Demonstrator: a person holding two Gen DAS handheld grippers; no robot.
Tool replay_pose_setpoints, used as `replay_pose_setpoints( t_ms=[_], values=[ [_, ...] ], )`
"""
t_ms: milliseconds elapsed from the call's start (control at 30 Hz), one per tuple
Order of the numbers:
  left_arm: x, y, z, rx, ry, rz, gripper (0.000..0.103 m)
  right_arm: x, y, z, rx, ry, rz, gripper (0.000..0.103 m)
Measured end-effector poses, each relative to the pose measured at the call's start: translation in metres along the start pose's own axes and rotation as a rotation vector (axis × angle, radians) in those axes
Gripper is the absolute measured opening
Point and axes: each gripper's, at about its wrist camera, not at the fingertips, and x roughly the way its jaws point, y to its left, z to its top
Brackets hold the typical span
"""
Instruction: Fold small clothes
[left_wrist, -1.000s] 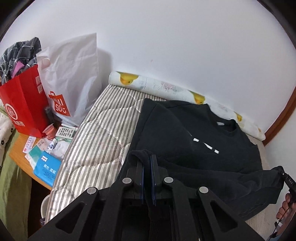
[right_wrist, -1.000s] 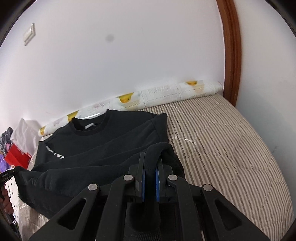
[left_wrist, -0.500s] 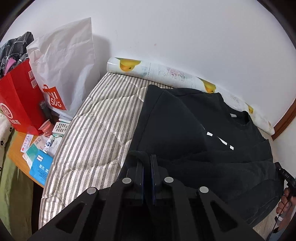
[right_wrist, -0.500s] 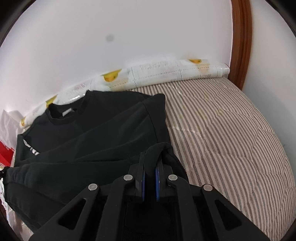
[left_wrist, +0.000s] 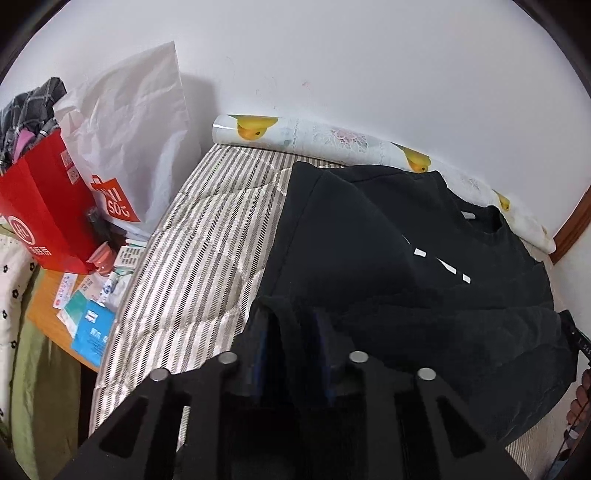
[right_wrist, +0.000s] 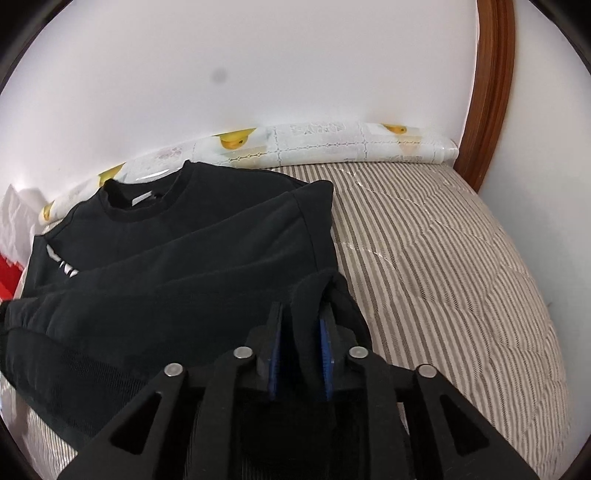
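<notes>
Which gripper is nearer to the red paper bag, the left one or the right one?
Left. The left gripper is at the sweatshirt corner on the side of the red paper bag; the right gripper is at the opposite corner.

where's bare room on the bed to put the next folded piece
Bare striped mattress lies right of the black sweatshirt, out to the wooden frame, and a narrower strip left of it. The side table with the red bag is crowded.
</notes>
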Motion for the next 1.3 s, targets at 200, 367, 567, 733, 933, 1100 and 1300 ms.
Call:
replay_pose_setpoints(
  t_ms=[200, 367, 567, 733, 933, 1100, 1300],
  values=[
    [-0.017, -0.001, -0.012, 0.015, 0.002, -0.016, 0.045, -0.032, -0.003, -0.021, -0.016, -0.017, -0.001, 0.042],
    [-0.038, 0.0, -0.027, 0.019, -0.007, -0.04, 0.054, -0.06, -0.007, -0.039, -0.012, -0.02, -0.003, 0.047],
    [-0.058, 0.011, -0.055, 0.006, 0.0, -0.06, 0.057, -0.081, -0.018, -0.069, 0.006, -0.003, -0.005, 0.048],
    [-0.063, 0.029, -0.082, -0.032, 0.022, -0.076, 0.058, -0.087, -0.032, -0.094, 0.043, 0.017, 0.0, 0.048],
    [-0.057, 0.045, -0.103, -0.065, 0.063, -0.091, 0.058, -0.087, -0.046, -0.106, 0.108, 0.019, 0.004, 0.048],
    [-0.051, 0.054, -0.105, -0.118, 0.075, -0.165, 0.058, -0.082, -0.045, -0.105, 0.133, 0.03, 0.036, 0.048],
    [-0.042, 0.055, -0.098, -0.134, 0.075, -0.188, 0.058, -0.077, -0.04, -0.098, 0.153, 0.004, 0.051, 0.05]
  ],
)
